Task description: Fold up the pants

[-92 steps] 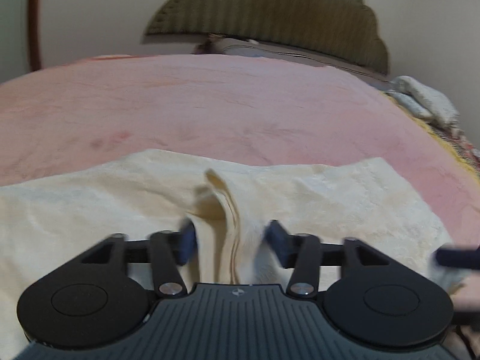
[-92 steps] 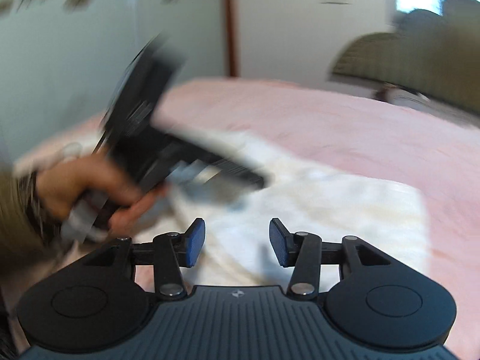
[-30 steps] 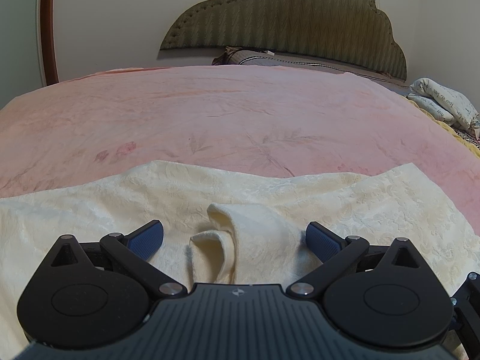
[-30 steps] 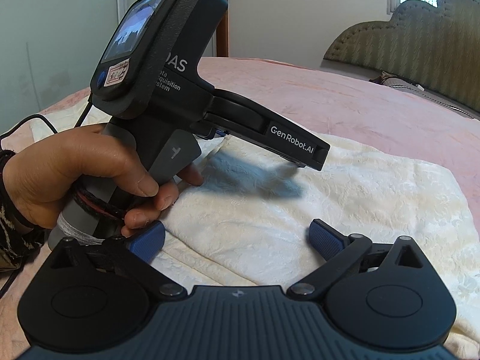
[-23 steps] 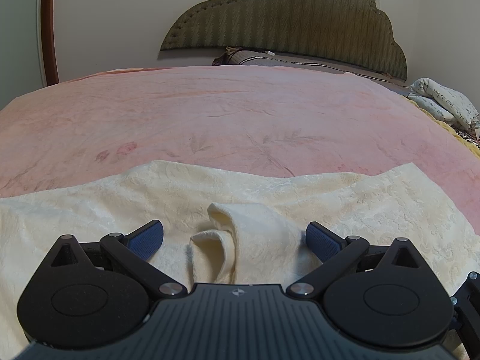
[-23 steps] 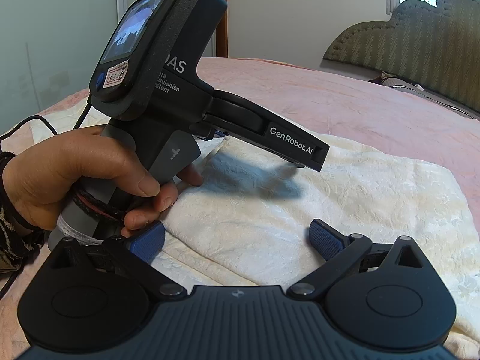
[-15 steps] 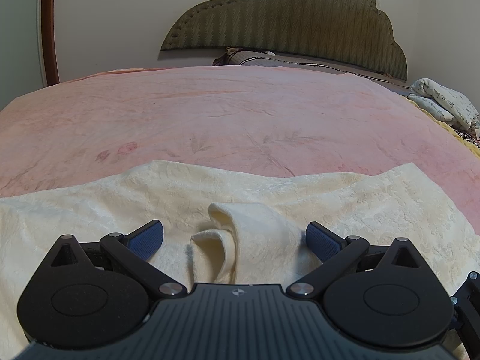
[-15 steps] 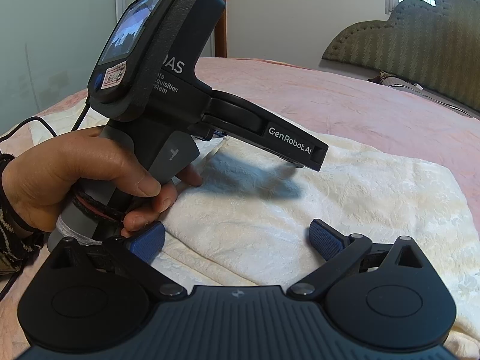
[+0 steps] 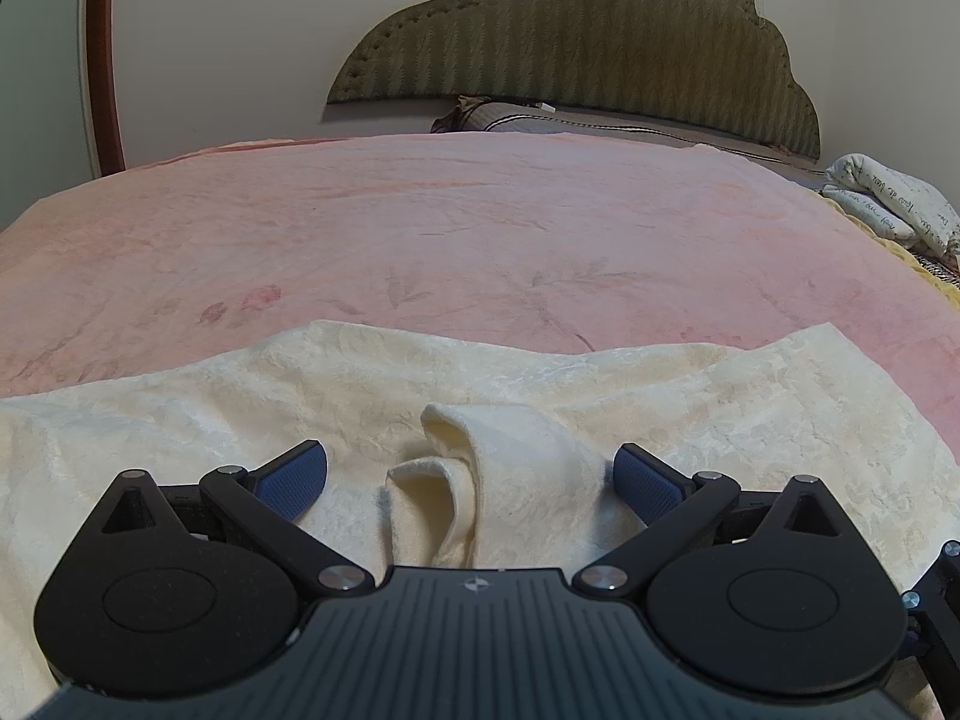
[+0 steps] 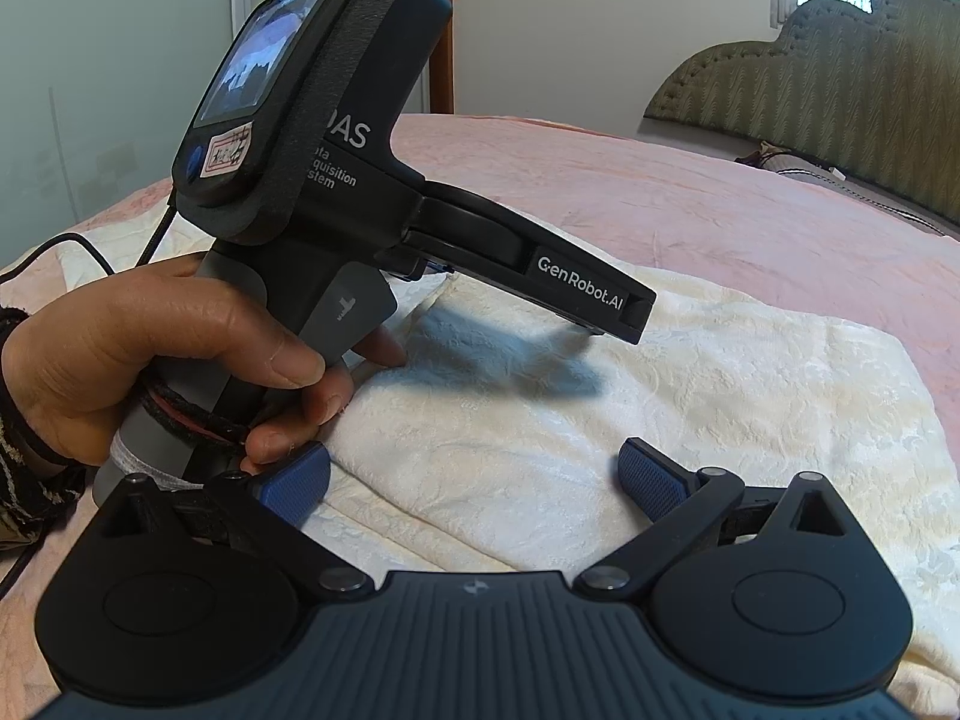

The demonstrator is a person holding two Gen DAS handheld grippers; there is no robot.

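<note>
Cream patterned pants (image 9: 540,372) lie folded on a pink bedspread (image 9: 456,228). A raised fold of the cloth (image 9: 474,468) stands between the open jaws of my left gripper (image 9: 469,477), untouched by either pad. In the right wrist view the pants (image 10: 690,396) lie in layers, and my right gripper (image 10: 474,477) is open just above their near edge, holding nothing. The left gripper's body (image 10: 336,138), held in a hand (image 10: 162,354), hovers over the cloth at the left.
A green padded headboard (image 9: 600,42) and a pillow (image 9: 576,117) stand at the bed's far end. Printed bedding (image 9: 882,204) lies at the right edge. A black cable (image 10: 78,246) trails over the left side. A wall and a wooden door frame (image 9: 99,60) stand at the left.
Over three seconds both grippers opened wide from a narrower gap and stopped moving. The left one let the raised fold stand free. In the last second nothing moved.
</note>
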